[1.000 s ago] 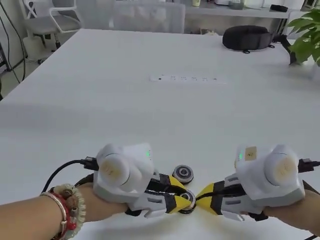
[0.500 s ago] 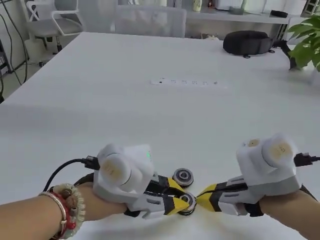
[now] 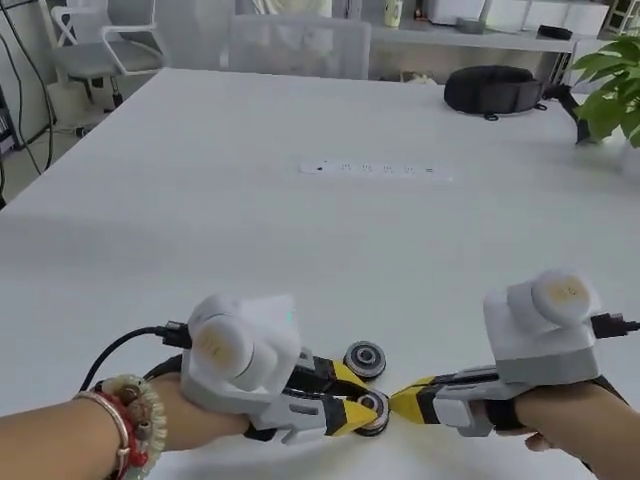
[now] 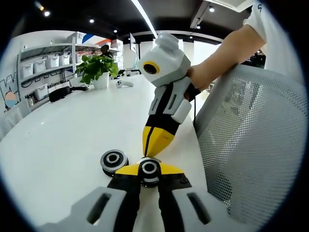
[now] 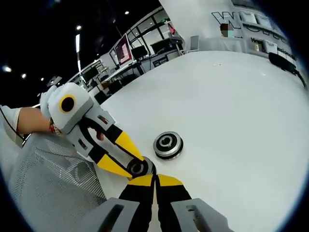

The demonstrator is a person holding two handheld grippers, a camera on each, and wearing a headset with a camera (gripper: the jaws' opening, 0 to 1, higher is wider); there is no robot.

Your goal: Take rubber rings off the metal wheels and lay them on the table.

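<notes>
A small metal wheel (image 3: 373, 406) with a dark rubber ring sits near the table's front edge, and my left gripper (image 3: 366, 408) is shut on it with its yellow jaws either side. In the left gripper view the wheel (image 4: 148, 168) sits between the gripper's (image 4: 148, 173) tips. My right gripper (image 3: 397, 401) comes in from the right, shut, its tips touching that wheel's rim; I cannot tell whether it pinches the ring. A second ringed wheel (image 3: 364, 358) lies flat just behind, also seen as the loose wheel (image 5: 168, 144) beyond my right gripper (image 5: 154, 180).
The white table (image 3: 300, 250) stretches far ahead, with a flush socket strip (image 3: 372, 168) at its middle. A black bag (image 3: 497, 88) and a green plant (image 3: 610, 85) stand at the far right. Chairs (image 3: 298, 45) line the far edge; a mesh chair back (image 4: 251, 145) is close behind me.
The right gripper has rolled, so its body now sits higher, while its tips stay at the held wheel. The left gripper and both wheels have kept their places.
</notes>
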